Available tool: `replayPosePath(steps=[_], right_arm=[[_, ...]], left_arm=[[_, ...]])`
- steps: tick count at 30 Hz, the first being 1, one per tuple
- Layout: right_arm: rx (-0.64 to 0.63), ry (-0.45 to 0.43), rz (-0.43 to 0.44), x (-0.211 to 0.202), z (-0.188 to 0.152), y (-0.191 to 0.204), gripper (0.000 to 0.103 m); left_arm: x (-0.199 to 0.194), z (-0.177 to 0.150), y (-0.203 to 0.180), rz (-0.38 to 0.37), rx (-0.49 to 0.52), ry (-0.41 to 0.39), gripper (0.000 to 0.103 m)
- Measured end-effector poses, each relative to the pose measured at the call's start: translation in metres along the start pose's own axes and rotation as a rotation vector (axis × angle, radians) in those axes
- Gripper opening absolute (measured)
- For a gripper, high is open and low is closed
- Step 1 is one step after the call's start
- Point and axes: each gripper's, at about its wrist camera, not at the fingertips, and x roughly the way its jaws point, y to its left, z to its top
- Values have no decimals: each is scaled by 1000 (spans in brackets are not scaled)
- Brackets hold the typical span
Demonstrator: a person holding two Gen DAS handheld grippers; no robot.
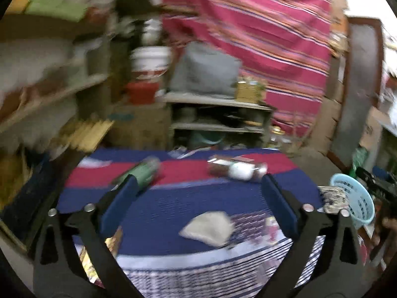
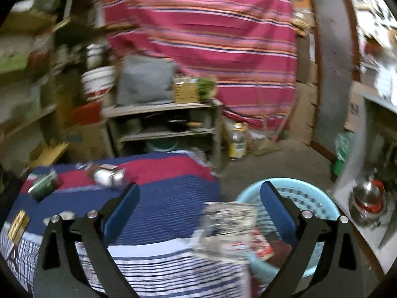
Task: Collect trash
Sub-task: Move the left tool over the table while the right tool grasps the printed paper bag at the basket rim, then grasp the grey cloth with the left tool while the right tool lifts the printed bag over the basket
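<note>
Both grippers are spread wide and hold nothing — the left gripper above the striped cloth, the right gripper over the table edge beside the blue basket. A crumpled wrapper lies blurred at that edge, against the basket rim. On the cloth: a green can, a clear bottle on its side, a grey paper.

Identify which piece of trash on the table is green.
The green bottle, lying at the far left; the clear jar and crumpled beige wrapper aren't green.
</note>
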Motion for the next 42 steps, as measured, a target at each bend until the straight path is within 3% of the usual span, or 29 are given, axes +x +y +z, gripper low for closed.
replayPosePath(steps=[2,4,8,11,14,18,25,30,35,37,38,40,41,42], right_arm=[[-82,5,39,5,-9,31,96],[-148,10,6,11,-18,42,96],[-197,105,-102,35,-37,30,96],[-203,138,-156,42,-43,19,96],[-214,182,-141,57,-54,13,96],[-240,250,-149,84,-69,15,96],[-179,328,-280,112,-69,-1,93],[-150,395,-267,122,-73,-10,64],[-135,417,-245,129,-73,-10,37],[-121,417,-220,131,-72,-12,14],[-112,415,-208,130,-72,-13,9],[-99,413,-191,129,-70,-13,2],[-83,407,-178,128,-69,-15,1],[-74,400,-168,126,-68,-16,0]], left_arm=[[3,-16,27,19,-60,-2,97],[11,-27,33,52,-51,5,97],[32,-31,30,9,0,46,97],[52,-35,36,8,-17,93,97],[66,-47,42,6,-53,164,97],[79,-53,40,30,-20,198,97],[110,-79,32,-1,-16,308,95],[121,-83,19,-46,-27,329,95],[137,-87,8,-44,-47,371,95],[141,-89,6,-44,-63,383,94],[144,-90,5,-49,-69,385,87],[147,-90,2,-71,-69,387,62],[149,-91,1,-85,-66,396,41],[151,-93,-2,-104,-57,407,30]])
